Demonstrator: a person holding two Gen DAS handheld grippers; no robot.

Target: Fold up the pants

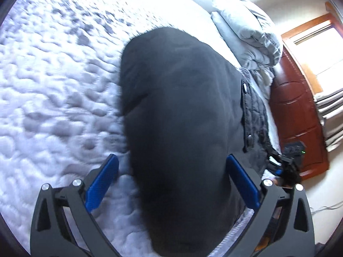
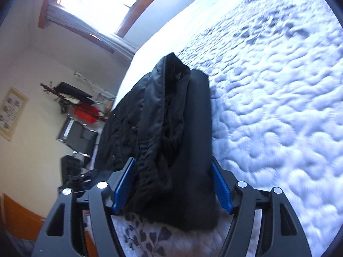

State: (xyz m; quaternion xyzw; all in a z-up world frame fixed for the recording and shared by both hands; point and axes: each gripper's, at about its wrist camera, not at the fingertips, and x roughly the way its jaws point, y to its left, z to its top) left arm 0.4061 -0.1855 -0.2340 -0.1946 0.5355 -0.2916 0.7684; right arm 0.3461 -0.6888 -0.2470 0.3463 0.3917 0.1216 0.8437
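- A bedroom: a white quilted mattress (image 1: 53,98) fills most of both wrist views, its stitched surface puckered and bright with daylight.
- In the left wrist view a reddish wooden headboard (image 1: 298,115) stands at the right edge of the mattress, and a folded pale duvet (image 1: 246,34) lies on the bed beside it.
- In the right wrist view a window (image 2: 98,2) with a wooden frame sits at upper left, a framed picture (image 2: 10,113) hangs on the cream wall, and a cluttered rack with a red crate (image 2: 84,112) stands below.
- The dark pants (image 1: 182,107) lie on the mattress near its edge, folded into a thick lump running away from the left camera.
- A quilted dark jacket (image 1: 254,115) with metal snaps lies just beside the pants, on the headboard side.
- The left gripper (image 1: 172,184) has its blue-padded fingers (image 1: 103,184) spread wide, one on each side of the near end of the pants; the fabric passes between them, and the pads do not press it.
- The right gripper (image 2: 173,186) is seen with the pants (image 2: 193,128) bunched between its blue pads (image 2: 125,188); the jaws stand apart about as wide as the bundle, and I cannot tell whether they squeeze the cloth or merely flank it.
- In the right view, a shiny dark lining shows along the left side of the bundle.
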